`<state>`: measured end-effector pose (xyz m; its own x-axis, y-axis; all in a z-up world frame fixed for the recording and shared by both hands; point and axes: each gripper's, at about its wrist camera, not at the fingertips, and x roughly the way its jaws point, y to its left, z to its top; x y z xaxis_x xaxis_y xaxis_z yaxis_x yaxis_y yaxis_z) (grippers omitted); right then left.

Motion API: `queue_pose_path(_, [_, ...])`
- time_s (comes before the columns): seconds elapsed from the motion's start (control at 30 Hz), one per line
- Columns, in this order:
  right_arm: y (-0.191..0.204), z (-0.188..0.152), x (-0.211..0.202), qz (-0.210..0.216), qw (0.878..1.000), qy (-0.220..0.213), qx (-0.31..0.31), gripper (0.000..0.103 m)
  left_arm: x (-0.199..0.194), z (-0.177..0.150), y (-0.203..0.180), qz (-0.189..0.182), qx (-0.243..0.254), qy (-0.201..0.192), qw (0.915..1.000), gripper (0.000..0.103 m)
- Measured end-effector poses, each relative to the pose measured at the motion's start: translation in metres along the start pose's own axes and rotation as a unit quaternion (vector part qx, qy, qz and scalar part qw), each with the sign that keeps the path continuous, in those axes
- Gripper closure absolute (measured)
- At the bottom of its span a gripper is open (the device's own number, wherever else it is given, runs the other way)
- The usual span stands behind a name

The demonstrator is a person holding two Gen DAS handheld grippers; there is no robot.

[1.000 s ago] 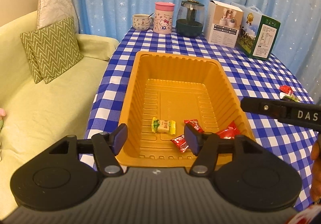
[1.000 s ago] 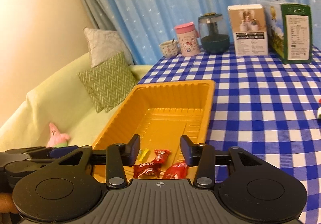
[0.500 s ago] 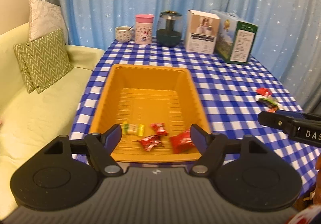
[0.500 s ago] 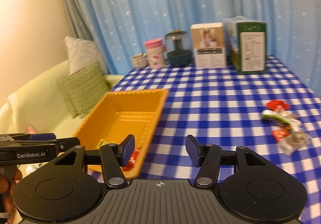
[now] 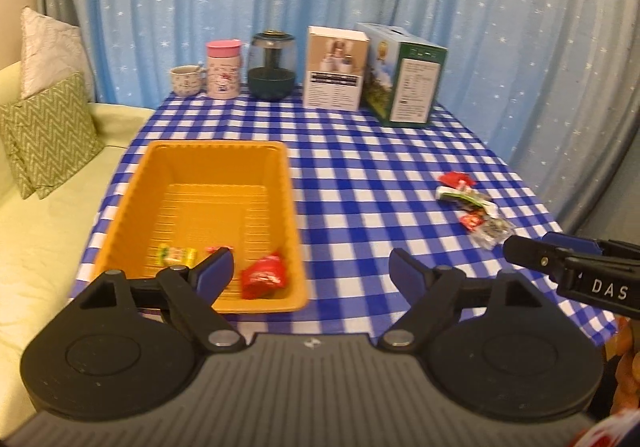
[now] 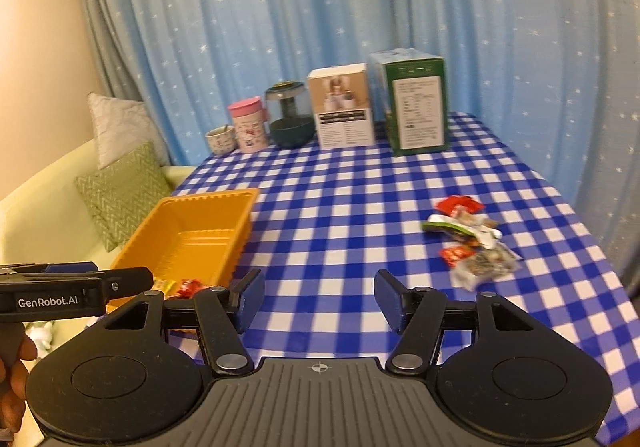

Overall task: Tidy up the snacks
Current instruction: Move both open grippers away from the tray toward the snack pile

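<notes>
Hovering with both jaws opening and nothing between them, left gripper (image 5: 310, 267) and right gripper (image 6: 319, 301); eyeing the loose heap of crinkly wrapped snacks (image 6: 468, 241) near the checked tablecloth's right edge, presumably bound for the ribbed orange plastic tray (image 5: 276, 183) at its left edge, a few sweets lying inside.

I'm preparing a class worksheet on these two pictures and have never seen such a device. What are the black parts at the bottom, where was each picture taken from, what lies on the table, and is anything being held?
Each picture comes from a camera mounted on a hand-held two-finger gripper, looking forward along its fingers. One shows the left gripper, the other the right gripper; a person carries both. Both are opening, with nothing between the fingers. On the checked tablecloth stands an orange tray holding a few wrapped snacks. A small pile of snacks lies loose to the right. Cups, a jar and boxes stand at the back.
</notes>
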<state>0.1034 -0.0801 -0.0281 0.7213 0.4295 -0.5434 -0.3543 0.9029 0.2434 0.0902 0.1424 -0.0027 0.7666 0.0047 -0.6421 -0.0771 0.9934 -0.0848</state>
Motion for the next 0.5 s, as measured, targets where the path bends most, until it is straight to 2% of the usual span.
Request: queue_pose_path(0.5, [-0.069,-0.011,-0.034,-0.075,0.997,-0.013,0.025,0.041,0.021,-0.004,-0.066,-0.045,0.025,0.009,0.9986,0.014])
